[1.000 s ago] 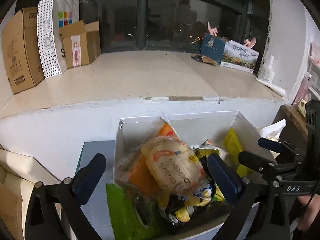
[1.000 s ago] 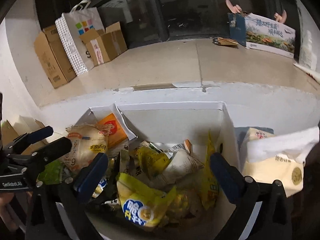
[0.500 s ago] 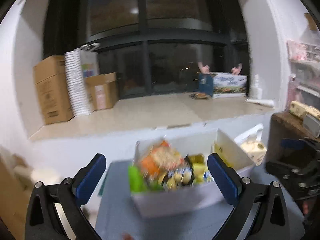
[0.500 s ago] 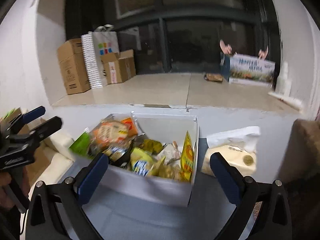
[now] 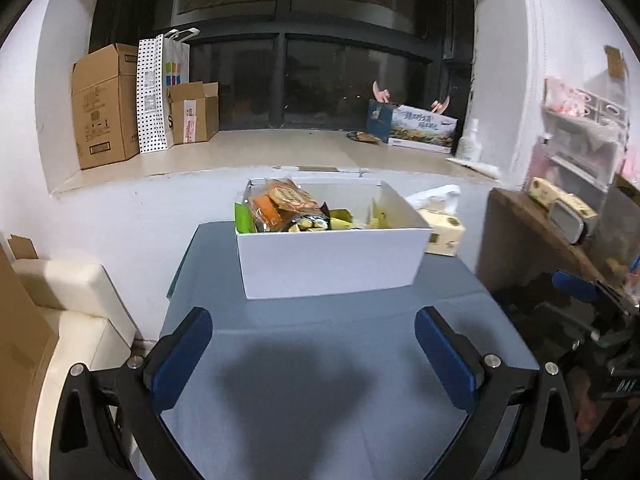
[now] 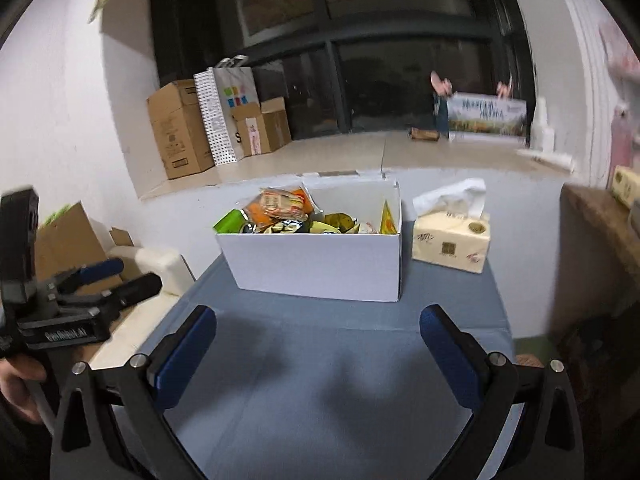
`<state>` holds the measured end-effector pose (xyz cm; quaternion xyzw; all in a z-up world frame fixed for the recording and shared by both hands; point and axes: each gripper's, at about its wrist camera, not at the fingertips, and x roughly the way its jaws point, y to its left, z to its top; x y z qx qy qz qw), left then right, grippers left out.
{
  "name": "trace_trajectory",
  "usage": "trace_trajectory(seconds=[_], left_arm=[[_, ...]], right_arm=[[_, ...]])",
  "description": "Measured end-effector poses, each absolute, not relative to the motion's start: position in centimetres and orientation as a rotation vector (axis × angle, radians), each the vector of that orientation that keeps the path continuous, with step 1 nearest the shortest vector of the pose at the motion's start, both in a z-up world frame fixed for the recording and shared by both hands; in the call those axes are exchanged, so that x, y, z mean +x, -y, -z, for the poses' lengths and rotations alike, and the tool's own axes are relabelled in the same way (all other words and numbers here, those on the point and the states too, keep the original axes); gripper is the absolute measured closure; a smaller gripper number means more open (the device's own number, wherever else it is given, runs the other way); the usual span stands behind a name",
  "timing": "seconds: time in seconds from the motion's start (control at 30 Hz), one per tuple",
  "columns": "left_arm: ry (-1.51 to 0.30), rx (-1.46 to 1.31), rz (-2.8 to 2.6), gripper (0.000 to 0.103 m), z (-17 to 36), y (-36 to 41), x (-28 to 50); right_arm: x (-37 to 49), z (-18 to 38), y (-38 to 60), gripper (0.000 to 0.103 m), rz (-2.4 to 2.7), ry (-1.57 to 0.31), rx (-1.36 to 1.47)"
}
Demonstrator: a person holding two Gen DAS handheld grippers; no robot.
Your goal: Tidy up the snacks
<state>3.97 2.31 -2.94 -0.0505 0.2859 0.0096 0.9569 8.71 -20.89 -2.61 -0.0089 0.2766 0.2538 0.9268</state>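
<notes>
Looking forward from the left wrist camera, the left gripper (image 5: 314, 356) fills the bottom of the frame, its two black fingers with blue pads (image 5: 182, 354) spread wide apart and holding nothing. Between and beyond them lies a grey-blue tabletop (image 5: 320, 400), bare where the fingers hover. At the centre of the frame stands a white rectangular cardboard box (image 5: 332, 264), open at the top. Colourful snack packets (image 5: 286, 208) are heaped inside it, piled highest at its left end, with an orange packet and a green one at the left wall. Just right of the box sits a cream-coloured soft pack of tissues (image 5: 444, 232). At the right edge of the frame the right gripper (image 5: 592, 300) shows as a dark shape with a blue tip. Brown cardboard cartons (image 5: 104, 108) and a dotted white paper bag (image 5: 158, 92) stand on a pale ledge in the upper left.

From the right wrist camera, the right gripper (image 6: 318, 354) takes up the bottom of the frame, its blue-padded fingers also wide apart and empty above the same tabletop (image 6: 328, 380). The white box (image 6: 316, 260) sits in the centre, well clear of the fingertips, with the snack packets (image 6: 280, 208) heaped at its left end. The tissue pack (image 6: 452, 240) stands just to its right, a white sheet sticking out of the top. At the left edge, the left gripper (image 6: 116, 276) points toward the table, fingers apart, and a hand (image 6: 18, 384) holds its handle at lower left.
</notes>
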Motion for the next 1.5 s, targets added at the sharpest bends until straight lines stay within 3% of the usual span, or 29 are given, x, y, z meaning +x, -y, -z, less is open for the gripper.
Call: trace_trajectory(seconds=[0.23, 1.5], left_arm=[[-0.566, -0.117, 0.005, 0.0, 1.2, -2.3, 1.6], [-0.584, -0.094, 0.049, 0.0, 1.4, -1.7, 1.5]], right_arm=[[4.3, 0.3, 21.5, 0.0, -0.509, -0.482, -0.052], [5.2, 0.8, 22.0, 0.0, -0.449, -0.536, -0.059]])
